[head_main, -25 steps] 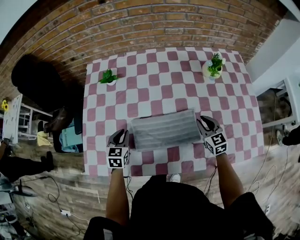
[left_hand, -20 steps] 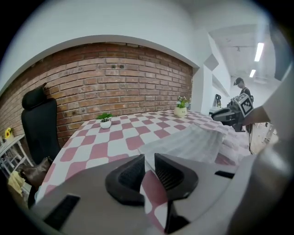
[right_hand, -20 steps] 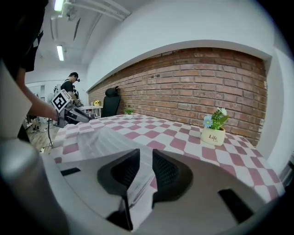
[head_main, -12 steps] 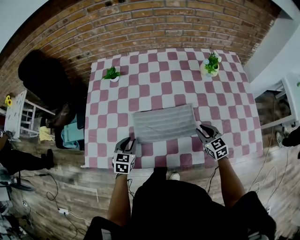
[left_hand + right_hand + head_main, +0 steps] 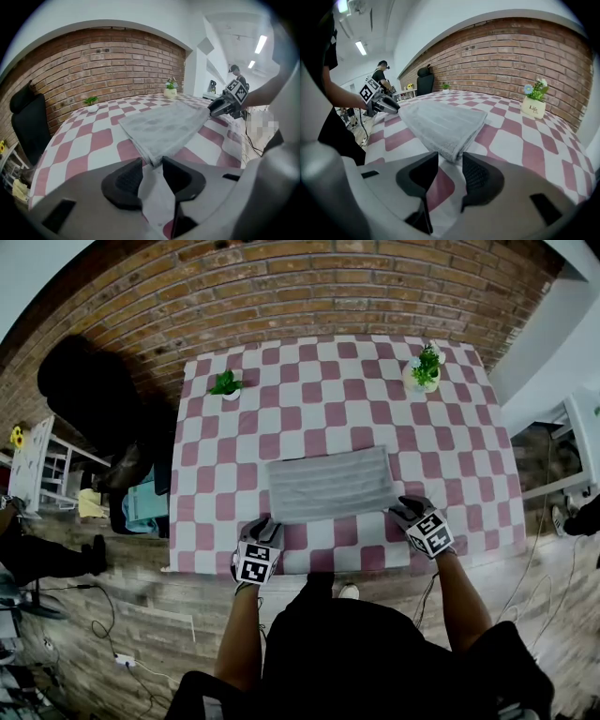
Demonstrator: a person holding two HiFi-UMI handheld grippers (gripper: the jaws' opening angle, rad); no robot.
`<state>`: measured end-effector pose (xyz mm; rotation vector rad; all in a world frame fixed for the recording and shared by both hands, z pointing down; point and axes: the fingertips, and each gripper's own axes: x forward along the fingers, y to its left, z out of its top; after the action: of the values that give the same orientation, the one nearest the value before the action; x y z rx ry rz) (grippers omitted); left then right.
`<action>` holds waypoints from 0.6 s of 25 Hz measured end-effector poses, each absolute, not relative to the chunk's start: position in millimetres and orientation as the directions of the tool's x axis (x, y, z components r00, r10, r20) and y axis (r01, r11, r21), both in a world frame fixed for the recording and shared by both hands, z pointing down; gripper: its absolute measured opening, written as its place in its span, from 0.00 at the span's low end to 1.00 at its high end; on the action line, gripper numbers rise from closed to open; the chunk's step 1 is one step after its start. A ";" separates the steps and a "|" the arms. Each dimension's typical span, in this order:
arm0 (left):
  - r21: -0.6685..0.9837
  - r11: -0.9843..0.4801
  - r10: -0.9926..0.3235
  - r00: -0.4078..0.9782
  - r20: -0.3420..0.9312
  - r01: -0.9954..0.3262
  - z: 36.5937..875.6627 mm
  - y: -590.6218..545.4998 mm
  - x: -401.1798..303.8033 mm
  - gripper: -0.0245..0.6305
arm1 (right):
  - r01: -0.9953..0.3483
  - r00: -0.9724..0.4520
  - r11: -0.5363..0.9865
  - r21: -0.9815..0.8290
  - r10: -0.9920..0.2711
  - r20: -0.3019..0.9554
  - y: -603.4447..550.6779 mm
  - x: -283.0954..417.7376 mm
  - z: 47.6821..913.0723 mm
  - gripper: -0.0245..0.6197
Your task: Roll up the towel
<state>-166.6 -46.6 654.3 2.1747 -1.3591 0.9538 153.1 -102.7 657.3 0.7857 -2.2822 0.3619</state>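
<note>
A grey folded towel lies flat on the red-and-white checked table, close to its near edge. My left gripper sits at the towel's near left corner. Its jaws are opening, and in the left gripper view the towel has its corner just at the gap between the tips of the left gripper, with the pads not pressing on it. At the near right corner my right gripper is also opening. In the right gripper view the towel ends right in front of the right gripper, untouched.
Two small potted plants stand at the far corners, one on the left and one on the right. A black chair stands left of the table, by the brick wall. A person stands far behind.
Both grippers have drawn back toward the table's near edge and sunk, from beside the towel to its near corners. The towel has not moved.
</note>
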 end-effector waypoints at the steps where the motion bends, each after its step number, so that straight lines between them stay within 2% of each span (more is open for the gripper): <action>1: -0.021 -0.443 -0.618 0.289 0.731 -0.896 654.1 -47.5 -166.0 0.23 | -0.627 -0.578 0.778 -0.033 -0.437 0.689 -103.2 152.8 658.5 0.26; 5: -0.027 -0.454 -0.605 0.286 0.743 -0.891 657.9 -50.6 -162.7 0.17 | -0.626 -0.570 0.779 -0.019 -0.441 0.693 -106.6 151.8 661.8 0.25; 9: -0.071 -0.479 -0.604 0.271 0.749 -0.875 658.4 -54.5 -162.0 0.08 | -0.627 -0.558 0.779 0.006 -0.454 0.695 -109.4 153.2 662.1 0.12; 15: -0.121 -0.493 -0.601 0.237 0.763 -0.862 657.8 -61.1 -166.6 0.06 | -0.602 -0.555 0.798 0.011 -0.429 0.712 -100.2 152.0 665.7 0.09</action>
<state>-166.6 -61.1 657.8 2.1906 -1.3553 1.1224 152.0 -100.2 665.7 0.7572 -2.2446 0.3024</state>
